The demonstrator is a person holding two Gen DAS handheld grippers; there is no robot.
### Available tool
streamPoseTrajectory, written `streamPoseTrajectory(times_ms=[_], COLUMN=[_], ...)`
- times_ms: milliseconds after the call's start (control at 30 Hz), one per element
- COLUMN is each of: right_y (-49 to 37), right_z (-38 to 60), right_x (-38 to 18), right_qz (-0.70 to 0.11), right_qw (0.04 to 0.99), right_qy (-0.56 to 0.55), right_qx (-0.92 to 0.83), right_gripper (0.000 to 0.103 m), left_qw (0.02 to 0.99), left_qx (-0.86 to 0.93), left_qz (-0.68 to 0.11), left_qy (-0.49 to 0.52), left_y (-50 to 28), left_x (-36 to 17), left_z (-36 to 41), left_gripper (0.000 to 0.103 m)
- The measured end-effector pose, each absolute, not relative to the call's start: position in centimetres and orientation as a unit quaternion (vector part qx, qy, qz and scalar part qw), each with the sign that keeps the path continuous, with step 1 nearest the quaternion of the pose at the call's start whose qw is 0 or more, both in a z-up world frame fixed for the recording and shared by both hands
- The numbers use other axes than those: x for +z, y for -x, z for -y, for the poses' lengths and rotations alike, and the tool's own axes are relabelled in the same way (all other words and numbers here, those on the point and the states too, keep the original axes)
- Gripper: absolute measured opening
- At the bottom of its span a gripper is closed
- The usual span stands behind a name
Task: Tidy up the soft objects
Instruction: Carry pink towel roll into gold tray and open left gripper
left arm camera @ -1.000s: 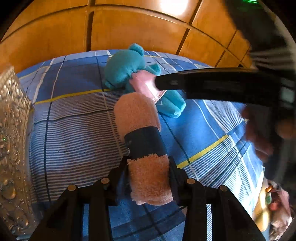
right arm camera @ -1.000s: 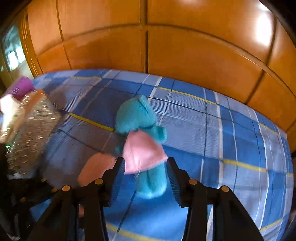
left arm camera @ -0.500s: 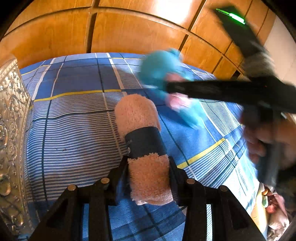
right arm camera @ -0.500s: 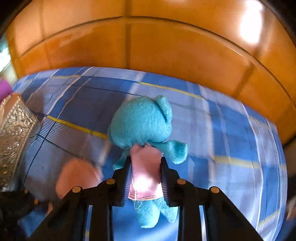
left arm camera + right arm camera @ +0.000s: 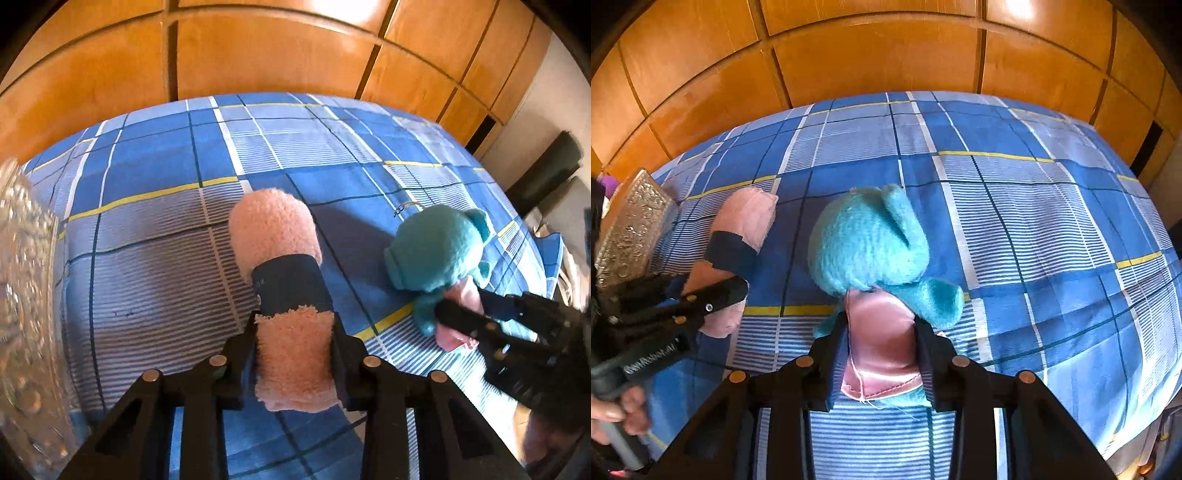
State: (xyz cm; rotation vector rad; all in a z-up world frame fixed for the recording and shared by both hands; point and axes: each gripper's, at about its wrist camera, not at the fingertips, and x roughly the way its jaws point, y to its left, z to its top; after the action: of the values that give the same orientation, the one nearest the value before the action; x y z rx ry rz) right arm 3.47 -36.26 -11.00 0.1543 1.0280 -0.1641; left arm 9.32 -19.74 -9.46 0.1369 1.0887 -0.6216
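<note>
Left wrist view: on the bed point(image 5: 155, 173), the left gripper point(image 5: 295, 347) is clamped on a light, squashy towel roll point(image 5: 284, 258); hold it below its dark band. Right of this roll, the right gripper point(image 5: 882, 350) pinches the soft blue toy point(image 5: 871, 243) by its pink shirt

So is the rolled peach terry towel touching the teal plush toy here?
Apart. The right wrist view shows blue checked bedsheet between the rolled peach terry towel and the teal plush toy.
</note>
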Motion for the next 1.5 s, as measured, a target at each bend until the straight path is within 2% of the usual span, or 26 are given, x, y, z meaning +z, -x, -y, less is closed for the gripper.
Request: streamPoseTrajectory(times_ms=[200, 400, 567, 767, 900, 1100, 1500], right_y=[-3.3, -3.2, -3.7, -3.3, -3.3, -3.3, -3.4], right_z=[35.6, 35.5, 35.4, 34.8, 34.1, 34.1, 33.1], right_x=[-11.6, -12.0, -12.2, -12.4, -12.4, -12.5, -12.8], right_qz=[-0.468, -0.47, -0.479, -0.464, -0.46, -0.459, -0.444], right_qw=[0.877, 0.876, 0.871, 0.879, 0.88, 0.88, 0.883], right_qy=[-0.056, -0.06, -0.055, -0.032, -0.013, -0.017, 0.008], right_qx=[-0.094, -0.094, -0.096, -0.106, -0.118, -0.123, -0.15], right_gripper=[0.036, 0.041, 0.043, 0.043, 0.043, 0.043, 0.044], left_qw=[0.808, 0.84, 0.881, 0.912, 0.918, 0.925, 0.887], left_qx=[-0.286, -0.25, -0.186, -0.081, -0.028, 0.017, 0.075], left_qz=[-0.51, -0.48, -0.435, -0.402, -0.393, -0.372, -0.415], left_qy=[-0.071, -0.037, -0.005, 0.013, 0.048, 0.082, 0.189], left_y=[-12.3, -18.4, -23.4, -26.7, -26.4, -21.5, -8.6], left_x=[-7.3, -1.3, 4.8, 8.4, 9.0, 8.0, -1.9], left_z=[21.3, 20.7, 15.0, 3.8, -4.1, -13.6, -24.9], left_gripper=[0.031, 0.031, 0.032, 0.032, 0.032, 0.032, 0.032])
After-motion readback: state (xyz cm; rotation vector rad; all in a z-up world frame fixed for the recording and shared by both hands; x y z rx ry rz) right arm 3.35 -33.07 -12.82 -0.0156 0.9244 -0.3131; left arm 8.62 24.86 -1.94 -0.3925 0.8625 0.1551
